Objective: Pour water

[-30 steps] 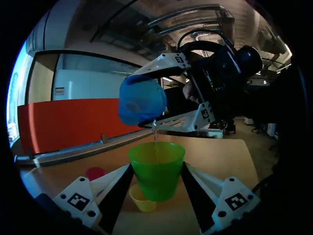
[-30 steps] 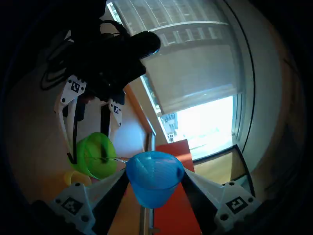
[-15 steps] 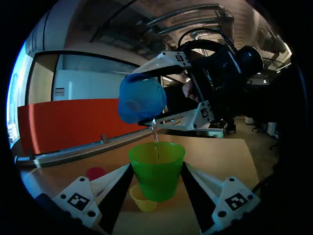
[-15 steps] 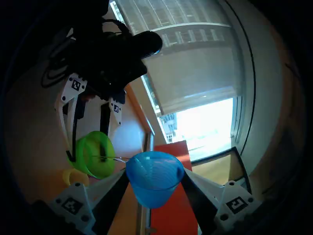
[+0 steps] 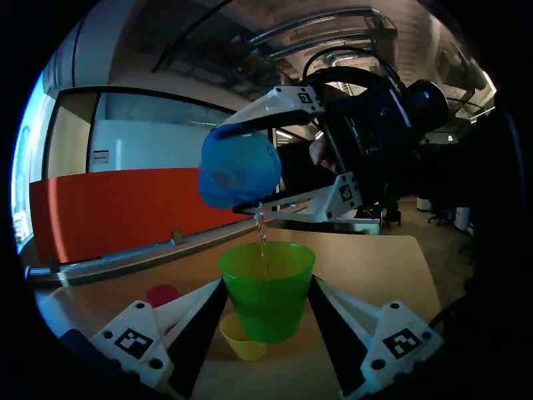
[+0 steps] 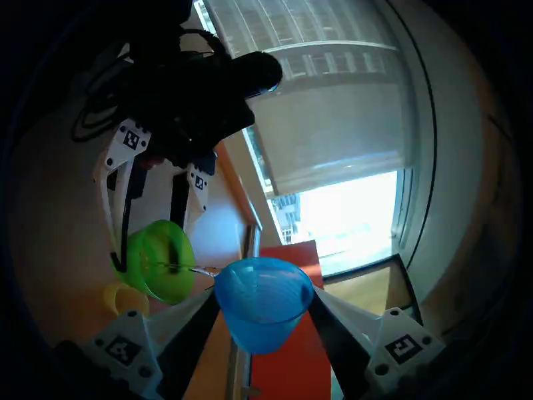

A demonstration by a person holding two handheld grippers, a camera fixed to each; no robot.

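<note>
In the left gripper view my left gripper (image 5: 266,300) is shut on a green cup (image 5: 266,290), held upright above the table. Over it my right gripper (image 5: 248,165) holds a blue cup (image 5: 238,168) tipped on its side, and a thin stream of water (image 5: 262,233) falls from its rim into the green cup. In the right gripper view my right gripper (image 6: 264,313) is shut on the blue cup (image 6: 262,312). The green cup (image 6: 160,260) lies at the left between the left gripper's fingers (image 6: 116,200).
A small yellow cup (image 5: 241,337) stands on the wooden table (image 5: 373,267) just below the green cup, and a pink cup (image 5: 162,295) farther left. An orange wall panel (image 5: 120,207) runs behind the table's far edge. A bright window (image 6: 346,213) is in the right gripper view.
The blue cup has tipped a little further and shifted slightly left and up. Water keeps running into the green cup, which has stayed in place.
</note>
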